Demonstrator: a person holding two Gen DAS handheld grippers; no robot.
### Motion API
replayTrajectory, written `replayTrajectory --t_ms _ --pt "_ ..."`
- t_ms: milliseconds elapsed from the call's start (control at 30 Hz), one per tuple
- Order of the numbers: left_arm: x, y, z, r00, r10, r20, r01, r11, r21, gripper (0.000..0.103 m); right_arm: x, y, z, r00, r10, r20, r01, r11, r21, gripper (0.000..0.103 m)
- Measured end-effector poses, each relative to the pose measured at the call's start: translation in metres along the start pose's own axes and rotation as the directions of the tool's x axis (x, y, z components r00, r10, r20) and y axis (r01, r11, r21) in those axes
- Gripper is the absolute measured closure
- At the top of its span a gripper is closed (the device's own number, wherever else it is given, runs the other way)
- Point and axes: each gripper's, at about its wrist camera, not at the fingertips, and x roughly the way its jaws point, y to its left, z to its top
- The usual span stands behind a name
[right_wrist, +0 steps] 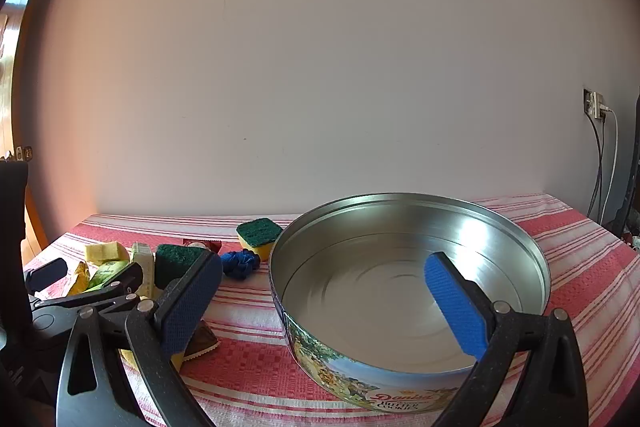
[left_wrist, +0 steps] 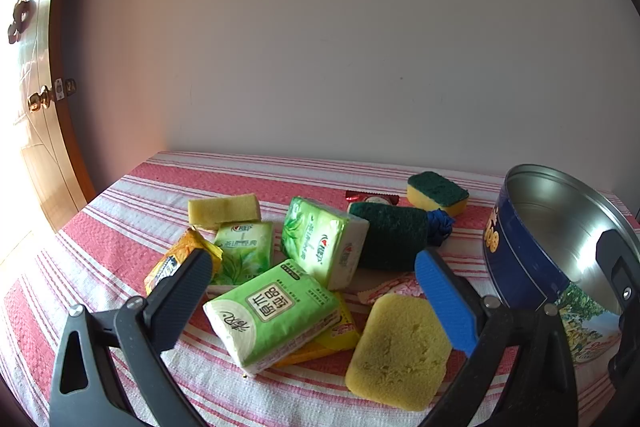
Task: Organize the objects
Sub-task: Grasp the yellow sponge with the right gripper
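Observation:
A heap of small things lies on the striped cloth: green tissue packs (left_wrist: 276,311) (left_wrist: 324,239), a yellow sponge (left_wrist: 400,349), a dark green scouring pad (left_wrist: 390,241), a yellow-green sponge (left_wrist: 438,191), a blue knot (left_wrist: 440,225) and snack packets (left_wrist: 182,261). My left gripper (left_wrist: 314,285) is open above the nearest tissue pack, holding nothing. An empty round cookie tin (right_wrist: 408,291) stands to the right. My right gripper (right_wrist: 324,297) is open over the tin's near left rim, holding nothing.
The table (left_wrist: 168,187) with the red-and-white cloth stands against a plain wall. A wooden door with a brass knob (left_wrist: 40,101) is at the far left. A wall socket with cables (right_wrist: 598,115) is at the right.

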Motion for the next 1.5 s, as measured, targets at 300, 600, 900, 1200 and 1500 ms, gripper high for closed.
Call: replayTrajectory --t_ms 300,600,900,1200,1500 --pt "-0.001 -0.003 -0.002 1.000 0.001 -0.010 -0.001 1.000 -0.002 0.000 -0.004 0.002 0.001 1.000 0.001 -0.004 -0.001 1.000 -0.003 0.001" --pt "0.006 0.008 0.002 0.998 0.026 -0.053 -0.025 1.000 0.018 0.000 -0.004 0.003 0.001 1.000 0.018 -0.002 -0.018 1.000 -0.015 0.001" --pt "0.001 0.070 0.022 0.987 0.160 0.018 -0.160 0.987 -0.036 0.000 -0.002 0.023 -0.001 0.988 0.147 -0.046 -0.150 0.987 -0.060 0.001" --pt "0.012 0.117 0.014 0.993 0.087 -0.081 -0.094 0.992 -0.083 0.000 0.020 0.069 -0.013 0.917 0.306 -0.257 -0.330 0.942 -0.057 0.009" --pt "0.015 0.080 0.010 0.987 -0.107 -0.118 0.107 0.994 -0.004 0.000 0.053 0.114 -0.034 0.828 0.305 -0.470 -0.396 0.912 -0.106 0.039"
